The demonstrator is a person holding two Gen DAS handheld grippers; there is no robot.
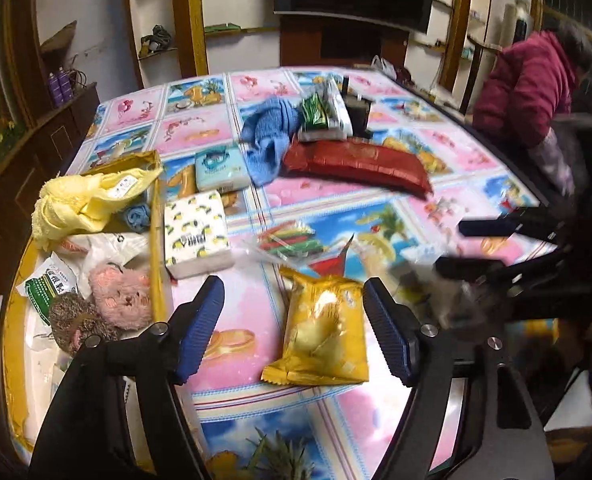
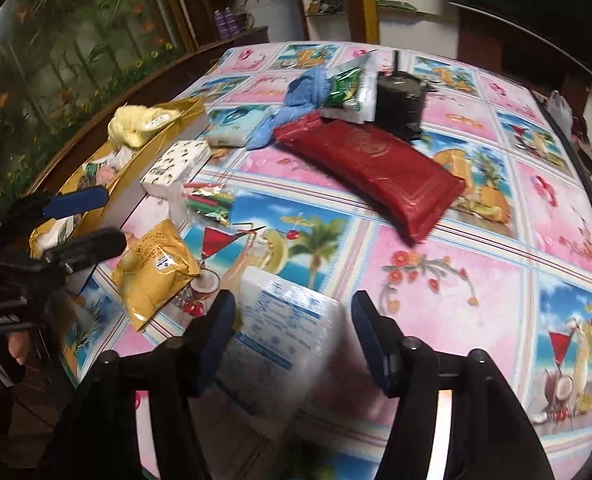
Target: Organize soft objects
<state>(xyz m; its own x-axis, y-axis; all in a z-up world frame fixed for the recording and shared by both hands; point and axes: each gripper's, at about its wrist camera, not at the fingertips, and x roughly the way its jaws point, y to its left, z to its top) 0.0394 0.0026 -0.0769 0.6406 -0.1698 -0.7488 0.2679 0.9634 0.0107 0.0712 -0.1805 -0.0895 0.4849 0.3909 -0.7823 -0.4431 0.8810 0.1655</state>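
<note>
yellow snack pouch [image 1: 319, 330] | flat on table [image 1: 375, 208], between spread pads of left gripper [image 1: 294, 326], untouched | light, puffy, slick, crushable; pinch the sealed edge | right gripper [image 2: 294, 334]: white tissue pack [image 2: 284, 320] between jaws, grip unclear

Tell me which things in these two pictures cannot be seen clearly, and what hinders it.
- White tissue pack, right wrist view: motion blur; whether the right hand-held gripper presses on it is unclear.
- Same pack, left wrist view: only a blurred smear.
- Gold box, left wrist view: its contents overlap; the yellow towel covers some.
- Black object, right wrist view: too dark to identify.
- Yellow snack bag: print unreadable.
</note>
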